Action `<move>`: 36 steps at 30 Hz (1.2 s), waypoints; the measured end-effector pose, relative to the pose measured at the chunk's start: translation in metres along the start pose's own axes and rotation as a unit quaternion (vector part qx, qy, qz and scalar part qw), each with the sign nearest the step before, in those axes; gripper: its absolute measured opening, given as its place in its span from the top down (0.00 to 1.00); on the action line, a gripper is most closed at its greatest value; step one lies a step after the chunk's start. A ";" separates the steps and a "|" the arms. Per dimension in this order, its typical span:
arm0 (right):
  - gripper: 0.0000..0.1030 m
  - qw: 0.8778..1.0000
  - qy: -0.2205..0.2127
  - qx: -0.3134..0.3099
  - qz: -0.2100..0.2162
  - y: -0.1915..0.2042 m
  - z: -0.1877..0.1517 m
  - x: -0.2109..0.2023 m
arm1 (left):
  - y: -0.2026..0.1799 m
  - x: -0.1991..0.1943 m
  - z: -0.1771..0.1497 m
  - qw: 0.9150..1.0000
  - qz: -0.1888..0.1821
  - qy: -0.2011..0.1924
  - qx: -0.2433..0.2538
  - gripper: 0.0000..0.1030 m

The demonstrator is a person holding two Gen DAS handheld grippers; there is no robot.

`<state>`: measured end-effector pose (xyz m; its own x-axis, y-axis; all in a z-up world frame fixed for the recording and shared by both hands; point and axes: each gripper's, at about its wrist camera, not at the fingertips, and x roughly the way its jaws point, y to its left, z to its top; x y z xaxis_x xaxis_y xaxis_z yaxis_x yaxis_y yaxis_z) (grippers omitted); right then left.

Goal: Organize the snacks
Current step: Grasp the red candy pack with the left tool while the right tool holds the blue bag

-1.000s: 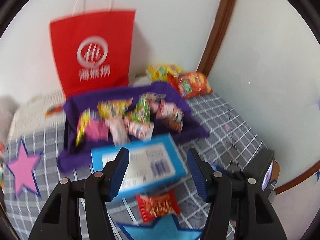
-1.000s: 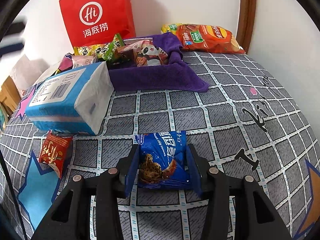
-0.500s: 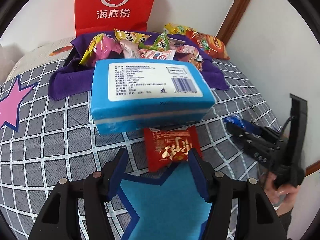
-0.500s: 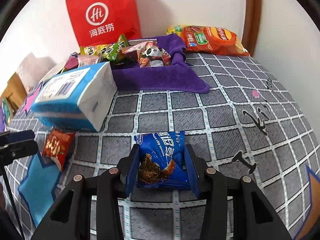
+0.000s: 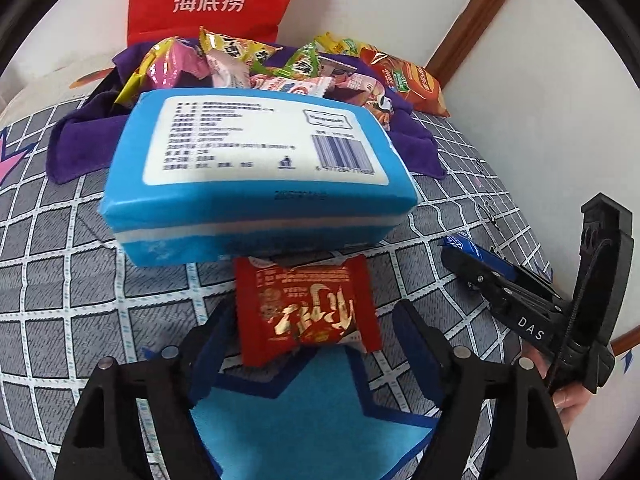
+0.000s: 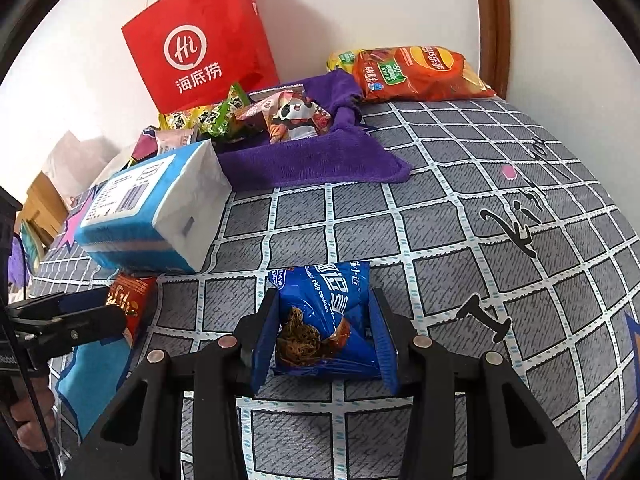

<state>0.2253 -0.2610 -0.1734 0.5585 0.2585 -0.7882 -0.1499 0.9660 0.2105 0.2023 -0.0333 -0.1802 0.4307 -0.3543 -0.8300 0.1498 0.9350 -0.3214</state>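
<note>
My left gripper (image 5: 312, 344) is open, its fingers on either side of a small red snack packet (image 5: 306, 308) that lies on the checked bedspread just in front of a blue tissue pack (image 5: 256, 180). My right gripper (image 6: 324, 340) is shut on a blue chocolate chip cookie packet (image 6: 320, 316). A purple cloth-lined box (image 6: 304, 160) behind the tissue pack holds several snack packets (image 5: 224, 64). In the right wrist view the left gripper (image 6: 68, 320) shows at the left by the red packet (image 6: 128, 300).
A red paper bag (image 6: 200, 36) stands against the wall behind the box. An orange chip bag (image 6: 416, 72) lies at the back right by a brown door frame. The bedspread (image 6: 480, 220) has blue and pink star patches.
My left gripper has dropped and moved forward until its fingers flank the red packet. My right gripper has stayed shut on the blue cookie packet and shifted slightly.
</note>
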 end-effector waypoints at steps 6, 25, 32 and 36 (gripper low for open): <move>0.57 1.000 -0.002 0.009 0.011 -0.003 0.000 0.000 | -0.010 0.007 0.003 1.000 0.022 -0.008 0.020 0.20; 0.57 0.999 -0.005 0.021 0.023 -0.008 0.000 -0.001 | -0.024 0.011 -0.010 0.989 0.101 -0.056 0.096 0.40; 0.57 1.000 -0.004 0.020 0.021 -0.008 0.001 -0.001 | -0.024 0.011 -0.011 0.988 0.107 -0.060 0.091 0.44; 0.57 0.999 -0.005 0.028 0.025 -0.010 0.000 0.000 | -0.023 0.010 -0.011 0.989 0.106 -0.062 0.082 0.46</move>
<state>0.2271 -0.2709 -0.1751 0.5603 0.3063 -0.7696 -0.1317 0.9503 0.2823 0.1936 -0.0586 -0.1864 0.5724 -0.1560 -0.8050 0.1823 0.9814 -0.0605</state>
